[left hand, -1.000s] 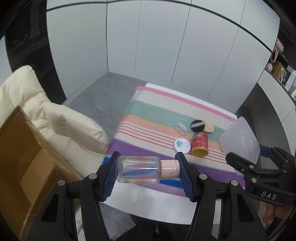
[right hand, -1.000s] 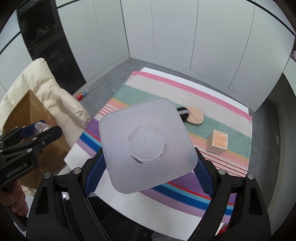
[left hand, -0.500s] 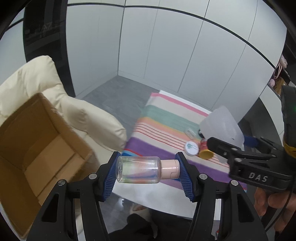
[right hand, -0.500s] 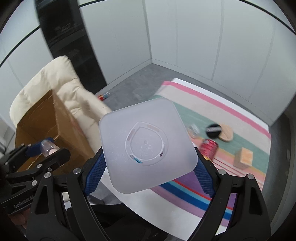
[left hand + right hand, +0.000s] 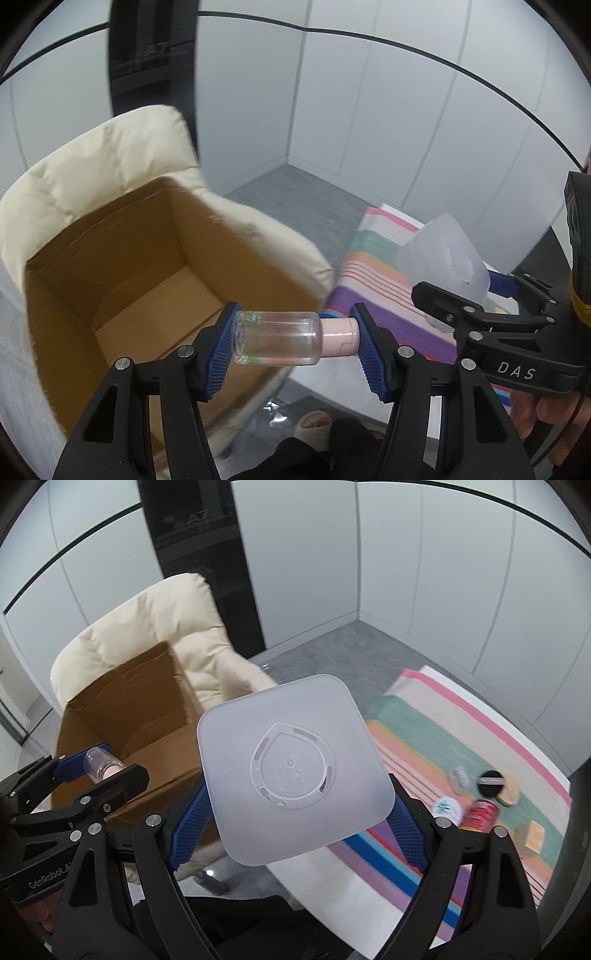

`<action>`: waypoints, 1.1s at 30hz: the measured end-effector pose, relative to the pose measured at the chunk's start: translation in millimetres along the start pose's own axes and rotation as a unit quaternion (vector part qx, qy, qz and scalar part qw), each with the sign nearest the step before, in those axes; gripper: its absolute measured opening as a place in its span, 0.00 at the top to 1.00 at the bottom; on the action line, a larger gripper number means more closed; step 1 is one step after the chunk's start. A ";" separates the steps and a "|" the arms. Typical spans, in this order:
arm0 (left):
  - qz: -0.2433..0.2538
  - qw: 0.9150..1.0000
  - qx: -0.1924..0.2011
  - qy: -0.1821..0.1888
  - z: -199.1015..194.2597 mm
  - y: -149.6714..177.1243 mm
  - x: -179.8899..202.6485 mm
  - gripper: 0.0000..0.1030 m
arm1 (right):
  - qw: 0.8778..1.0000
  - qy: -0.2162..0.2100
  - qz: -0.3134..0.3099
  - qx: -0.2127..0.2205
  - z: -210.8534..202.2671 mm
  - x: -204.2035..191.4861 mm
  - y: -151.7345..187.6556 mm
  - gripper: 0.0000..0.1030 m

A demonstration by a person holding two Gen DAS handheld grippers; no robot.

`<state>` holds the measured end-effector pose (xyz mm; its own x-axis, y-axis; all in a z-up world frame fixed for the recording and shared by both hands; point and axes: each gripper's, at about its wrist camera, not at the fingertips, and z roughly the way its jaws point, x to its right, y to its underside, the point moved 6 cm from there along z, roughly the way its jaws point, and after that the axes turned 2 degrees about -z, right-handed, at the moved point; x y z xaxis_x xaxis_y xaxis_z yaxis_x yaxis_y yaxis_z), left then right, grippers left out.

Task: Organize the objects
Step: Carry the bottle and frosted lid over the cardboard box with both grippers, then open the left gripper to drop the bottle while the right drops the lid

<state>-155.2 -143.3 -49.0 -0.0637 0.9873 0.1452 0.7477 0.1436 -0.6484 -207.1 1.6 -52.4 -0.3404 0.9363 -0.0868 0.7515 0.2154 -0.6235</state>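
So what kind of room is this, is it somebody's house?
Probably a room in a home, maybe a living room: a puffy cream armchair holding a cardboard box, a striped cloth on a white table, and plain white wall panels.

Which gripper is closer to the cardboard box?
Left. The left gripper holds its bottle over the cardboard box; the right gripper is beside it, toward the striped table.

Cream chair, grey floor, white wall panels.
Padded cream armchair in front of dark doorway strip; grey floor meets white panelled walls. A slippered foot shows at bottom.
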 end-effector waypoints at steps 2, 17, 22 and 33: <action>-0.009 1.000 0.003 -0.016 -2.5 0.7 -17.1 0.40 | 1.000 -0.009 -0.005 -0.002 5.2 -13.5 -3.3 0.14; -0.067 0.993 -0.001 -0.096 -26.7 26.6 -130.0 0.40 | 0.994 -0.082 -0.078 -0.001 29.9 -133.0 -26.4 0.14; -0.071 0.991 -0.012 -0.111 -31.5 38.7 -149.3 0.36 | 0.990 -0.093 -0.102 -0.005 36.8 -168.6 -27.6 0.14; -0.111 0.973 0.007 -0.203 -62.1 51.1 -208.1 0.00 | 0.984 -0.108 -0.139 -0.018 50.7 -222.5 -23.7 0.14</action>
<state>-62.7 -345.6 -66.0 -0.4804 0.8767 -0.0232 0.6772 0.3540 -0.6451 -177.9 -225.9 -57.7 -0.6450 0.7597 -0.0824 0.6311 0.4687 -0.6181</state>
